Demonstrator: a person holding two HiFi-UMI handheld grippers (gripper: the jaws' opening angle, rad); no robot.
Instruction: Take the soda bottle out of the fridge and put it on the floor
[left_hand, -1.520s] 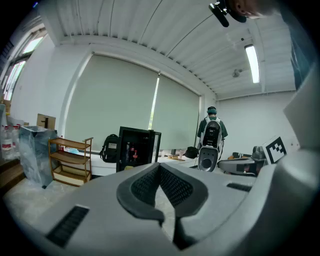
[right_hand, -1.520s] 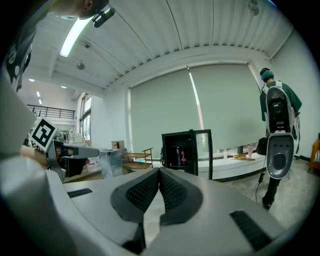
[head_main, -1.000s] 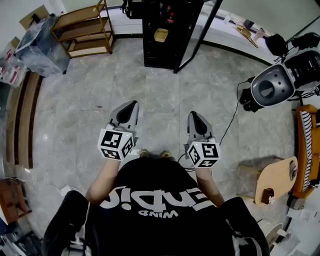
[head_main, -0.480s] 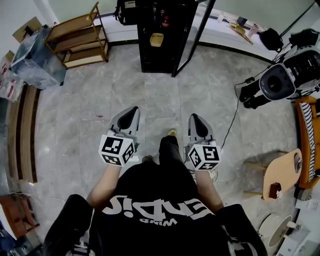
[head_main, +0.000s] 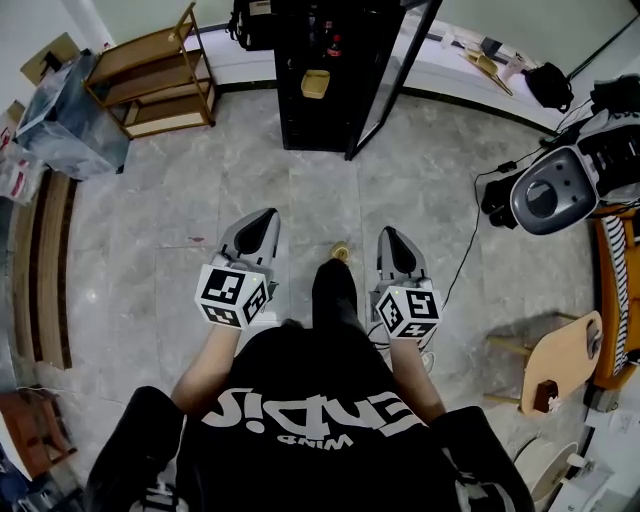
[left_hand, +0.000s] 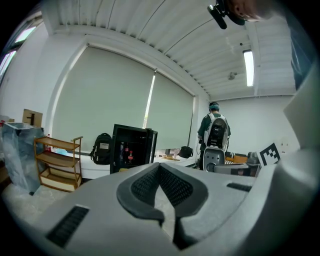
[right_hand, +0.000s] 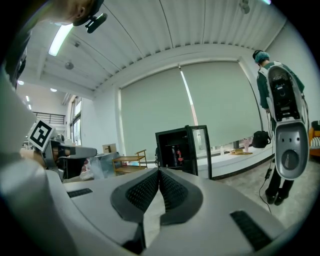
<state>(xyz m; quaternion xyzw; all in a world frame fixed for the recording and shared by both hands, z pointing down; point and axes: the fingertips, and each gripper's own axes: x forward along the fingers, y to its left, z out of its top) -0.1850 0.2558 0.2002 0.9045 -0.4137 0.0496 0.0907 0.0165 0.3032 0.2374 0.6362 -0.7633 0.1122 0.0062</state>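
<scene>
Soda bottle (right_hand: 178, 155) with a red label stands on a shelf inside the black fridge (head_main: 300, 105), whose door is open; a second bottle may stand beside it. The left gripper (head_main: 262, 222) and right gripper (head_main: 391, 238) hang over the tiled floor (head_main: 180, 210), well apart from the fridge. Each is clenched on nothing.

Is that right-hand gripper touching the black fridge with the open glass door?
Apart. The head view shows grey tiled floor between the right gripper and the black fridge.
</scene>
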